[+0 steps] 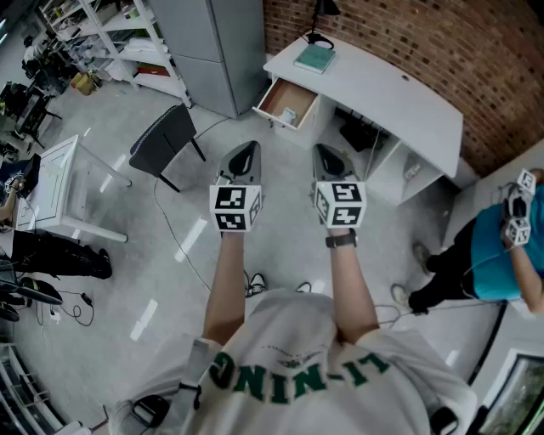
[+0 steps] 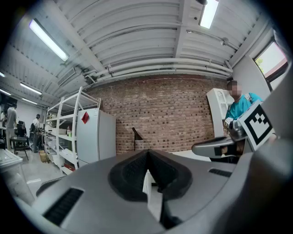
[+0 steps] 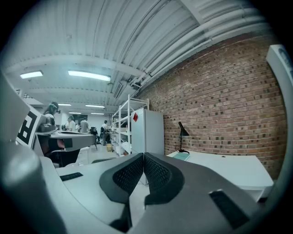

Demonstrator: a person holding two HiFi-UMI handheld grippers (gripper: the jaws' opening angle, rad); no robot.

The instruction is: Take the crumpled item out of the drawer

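The white desk [image 1: 382,85] stands by the brick wall, its wooden drawer [image 1: 289,102] pulled open. A small pale item [image 1: 287,115] lies inside the drawer; its shape is too small to make out. My left gripper [image 1: 247,148] and right gripper [image 1: 322,150] are held side by side in mid-air, well short of the desk. Both point toward the desk. In the left gripper view the left gripper [image 2: 147,154] has its jaws together with nothing between them. In the right gripper view the right gripper [image 3: 143,157] is likewise shut and empty, with the desk [image 3: 224,167] ahead.
A dark chair [image 1: 167,138] stands left of the drawer, beside a grey cabinet [image 1: 208,51]. On the desk are a teal book [image 1: 315,58] and a black lamp [image 1: 321,19]. A person in teal [image 1: 501,255] stands at right. A white table [image 1: 55,183] and floor cables [image 1: 183,246] lie at left.
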